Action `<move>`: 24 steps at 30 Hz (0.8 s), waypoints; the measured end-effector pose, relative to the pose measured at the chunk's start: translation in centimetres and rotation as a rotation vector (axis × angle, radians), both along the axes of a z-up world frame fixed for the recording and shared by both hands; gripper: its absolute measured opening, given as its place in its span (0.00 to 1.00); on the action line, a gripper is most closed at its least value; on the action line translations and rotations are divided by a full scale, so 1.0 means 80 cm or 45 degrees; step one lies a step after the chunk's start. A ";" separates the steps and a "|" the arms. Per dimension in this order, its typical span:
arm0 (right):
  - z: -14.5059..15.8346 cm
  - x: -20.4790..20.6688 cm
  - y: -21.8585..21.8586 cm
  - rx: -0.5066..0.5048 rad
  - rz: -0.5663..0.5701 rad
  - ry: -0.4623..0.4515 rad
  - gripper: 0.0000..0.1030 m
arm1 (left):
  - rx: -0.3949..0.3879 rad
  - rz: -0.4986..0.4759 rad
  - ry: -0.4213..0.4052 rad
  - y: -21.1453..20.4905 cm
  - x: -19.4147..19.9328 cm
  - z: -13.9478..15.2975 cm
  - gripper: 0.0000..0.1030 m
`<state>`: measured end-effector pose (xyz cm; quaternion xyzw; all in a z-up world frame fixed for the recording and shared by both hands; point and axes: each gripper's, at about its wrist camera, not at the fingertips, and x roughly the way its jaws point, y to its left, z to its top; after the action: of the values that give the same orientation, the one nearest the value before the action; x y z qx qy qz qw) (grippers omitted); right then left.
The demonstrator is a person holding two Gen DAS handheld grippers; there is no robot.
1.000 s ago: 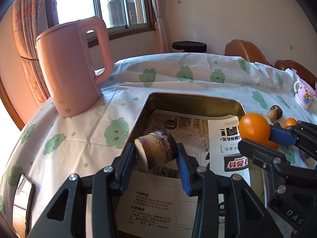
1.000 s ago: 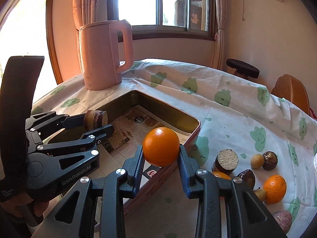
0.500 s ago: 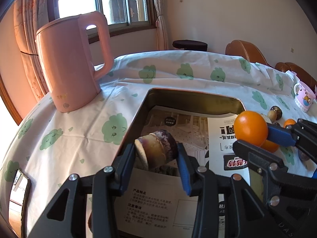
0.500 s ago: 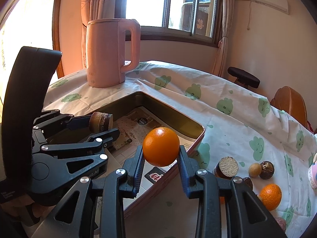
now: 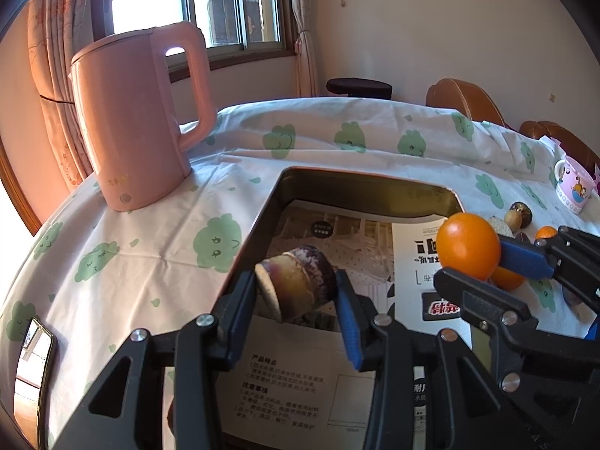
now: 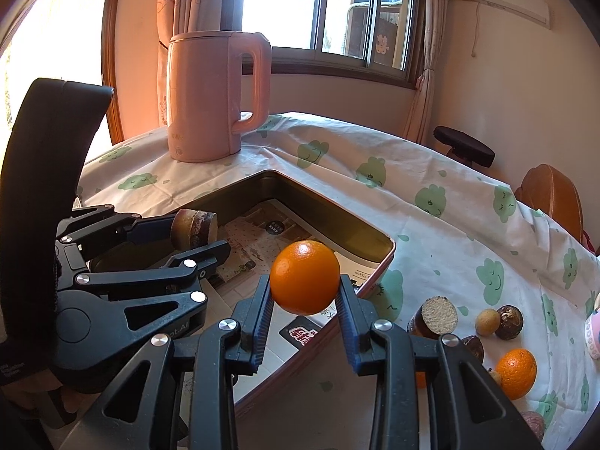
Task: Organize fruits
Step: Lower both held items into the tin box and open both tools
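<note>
A: What does each tool have hold of?

B: The right gripper (image 6: 304,313) is clamped on an orange (image 6: 305,276), the fruit sitting high between its blue pads, clear of any surface. The left gripper (image 5: 296,302) is closed about a cut taro piece (image 5: 296,285), pale cut face turned to its left pad, purple-brown skin against the other.

A: And where do they hang?

B: Both are lifted over the open tin box (image 6: 388,253). The taro is above the printed paper lining (image 5: 288,375) under the left jaws; the orange hangs above the box's near corner, just to the right of the left tool.

A: Why carry them like that?

B: I'd judge both pieces are meant to go into the box, so they're kept raised until each has a spot.

A: What lies farther out?

B: To the right of the right tool, loose fruit on the tablecloth (image 6: 431,172): another taro chunk (image 6: 437,317) and a second orange (image 6: 515,373). Ahead of both tools stands a pink kettle (image 5: 135,127).
</note>
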<state>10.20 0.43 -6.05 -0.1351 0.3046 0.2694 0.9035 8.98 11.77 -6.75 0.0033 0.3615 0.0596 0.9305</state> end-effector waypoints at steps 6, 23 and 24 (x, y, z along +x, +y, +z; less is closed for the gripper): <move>0.000 -0.002 0.000 -0.002 0.002 -0.008 0.36 | -0.011 -0.001 0.003 0.001 -0.002 0.000 0.43; 0.008 -0.013 -0.025 0.052 -0.037 -0.023 0.53 | 0.000 0.002 -0.044 -0.006 -0.023 0.011 0.66; 0.008 -0.014 -0.027 0.056 -0.038 -0.023 0.54 | 0.006 0.003 -0.048 -0.007 -0.024 0.012 0.69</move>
<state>9.05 -1.75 -5.39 -0.1131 0.2924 0.2613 0.9129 7.06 11.19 -5.77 0.0039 0.3436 0.0616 0.9371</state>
